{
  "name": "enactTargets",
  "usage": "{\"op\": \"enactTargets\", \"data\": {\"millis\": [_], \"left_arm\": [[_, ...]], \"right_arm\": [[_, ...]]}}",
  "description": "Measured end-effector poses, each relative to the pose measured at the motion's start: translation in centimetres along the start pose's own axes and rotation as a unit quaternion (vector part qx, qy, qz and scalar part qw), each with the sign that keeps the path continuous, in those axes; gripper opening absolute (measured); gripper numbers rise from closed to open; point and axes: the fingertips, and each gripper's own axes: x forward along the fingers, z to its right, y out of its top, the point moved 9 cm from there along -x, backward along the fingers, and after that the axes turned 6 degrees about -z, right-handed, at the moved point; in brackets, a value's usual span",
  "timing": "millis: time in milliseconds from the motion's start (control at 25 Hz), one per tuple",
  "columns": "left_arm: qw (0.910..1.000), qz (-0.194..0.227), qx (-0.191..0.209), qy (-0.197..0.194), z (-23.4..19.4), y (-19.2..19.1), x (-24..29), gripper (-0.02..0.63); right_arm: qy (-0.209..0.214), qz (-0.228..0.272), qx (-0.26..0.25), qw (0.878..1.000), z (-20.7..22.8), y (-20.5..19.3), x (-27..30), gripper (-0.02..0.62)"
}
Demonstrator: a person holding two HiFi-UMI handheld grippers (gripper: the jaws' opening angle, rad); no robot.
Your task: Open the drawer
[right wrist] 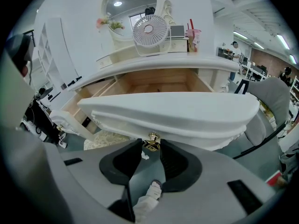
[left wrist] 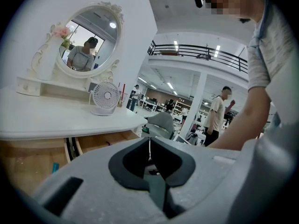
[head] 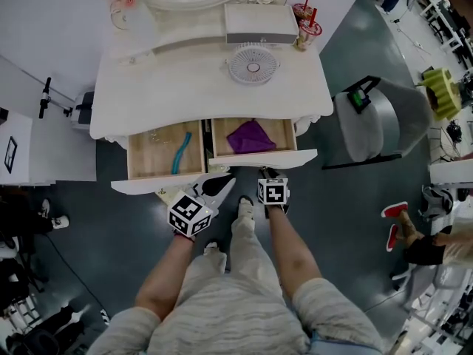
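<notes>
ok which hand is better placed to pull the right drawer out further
Right. The right tool has the gold knob of the right drawer gripped between its jaws. The left tool is shut on nothing and points past the table edge, not at a knob.

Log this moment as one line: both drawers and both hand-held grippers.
right drawer: open | right hand-held gripper: shut on knob | left drawer: open | left hand-held gripper: shut, empty
</notes>
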Motion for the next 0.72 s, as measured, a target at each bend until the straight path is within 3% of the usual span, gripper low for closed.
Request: {"op": "enactTargets", "data": {"millis": [720], "left_arm": [[0.9998,-0.011,0.013,-0.012,1.4,-0.4,-0.5,0.015]], "right_arm": [[-0.003,-0.003,-0.002,1.0,-0.6,-3.3,-1.6,0.121]]}}
